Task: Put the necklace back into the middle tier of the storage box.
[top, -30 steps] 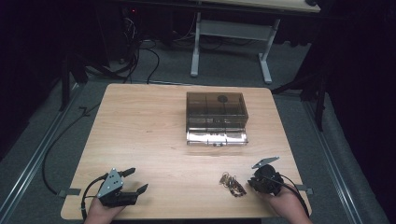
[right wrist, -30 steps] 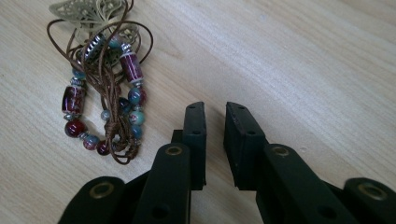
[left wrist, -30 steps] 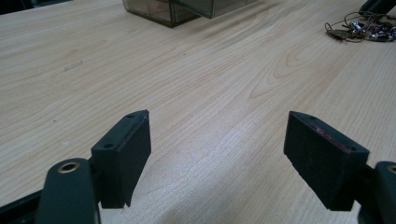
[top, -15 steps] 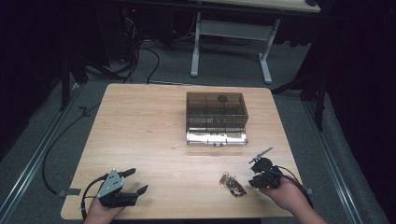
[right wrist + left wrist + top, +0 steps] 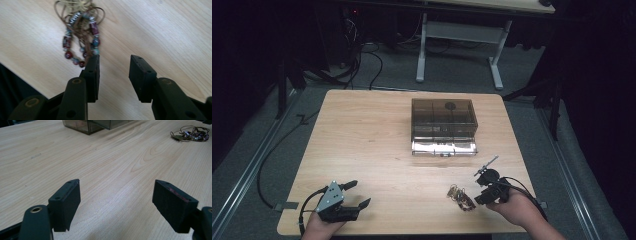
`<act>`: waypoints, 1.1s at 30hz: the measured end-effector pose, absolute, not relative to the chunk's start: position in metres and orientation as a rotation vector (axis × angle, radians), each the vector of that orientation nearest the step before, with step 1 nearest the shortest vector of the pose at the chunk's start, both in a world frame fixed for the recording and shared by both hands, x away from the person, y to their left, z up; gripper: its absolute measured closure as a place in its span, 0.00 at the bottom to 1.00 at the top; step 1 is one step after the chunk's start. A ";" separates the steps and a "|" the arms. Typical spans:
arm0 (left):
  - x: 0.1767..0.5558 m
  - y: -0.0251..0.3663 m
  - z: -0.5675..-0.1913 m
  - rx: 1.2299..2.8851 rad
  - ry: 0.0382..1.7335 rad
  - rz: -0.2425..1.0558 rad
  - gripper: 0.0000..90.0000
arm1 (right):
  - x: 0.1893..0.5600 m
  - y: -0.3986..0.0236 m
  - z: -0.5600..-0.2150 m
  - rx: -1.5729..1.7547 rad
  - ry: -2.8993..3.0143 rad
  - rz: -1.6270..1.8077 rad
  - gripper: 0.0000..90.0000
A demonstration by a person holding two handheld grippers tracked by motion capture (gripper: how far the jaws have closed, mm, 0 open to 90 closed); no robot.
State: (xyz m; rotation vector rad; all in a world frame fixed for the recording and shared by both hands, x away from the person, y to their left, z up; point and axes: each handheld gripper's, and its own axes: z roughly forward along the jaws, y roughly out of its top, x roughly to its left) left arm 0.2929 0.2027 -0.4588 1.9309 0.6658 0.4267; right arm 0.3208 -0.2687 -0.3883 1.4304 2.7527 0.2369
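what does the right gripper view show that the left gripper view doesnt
Right gripper view alone: the beaded bracelet close up, with red and blue beads on brown cord just past one black pad, and the right tongs partly open. Left gripper view alone: the left tongs wide open over bare wood, and a corner of the smoky clear drawer box. Both: the bracelet, small and far off in the left gripper view, and the wooden table.

We hold the left hand-held gripper [image 5: 353,194] low with jaws spread wide, and the right hand-held gripper [image 5: 478,189] tilted down, jaws parted.
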 end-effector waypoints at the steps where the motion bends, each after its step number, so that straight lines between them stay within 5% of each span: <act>1: 0.293 0.203 -0.459 1.931 0.666 0.427 0.26 | 0.321 -0.267 -0.388 1.412 2.758 0.241 0.63; 14: 0.293 0.203 -0.459 1.929 0.664 0.424 0.25 | 0.322 -0.242 -0.395 1.333 2.804 0.220 0.34; 33: 0.293 0.203 -0.459 1.933 0.661 0.420 0.25 | 0.324 -0.219 -0.418 1.261 2.837 0.142 0.32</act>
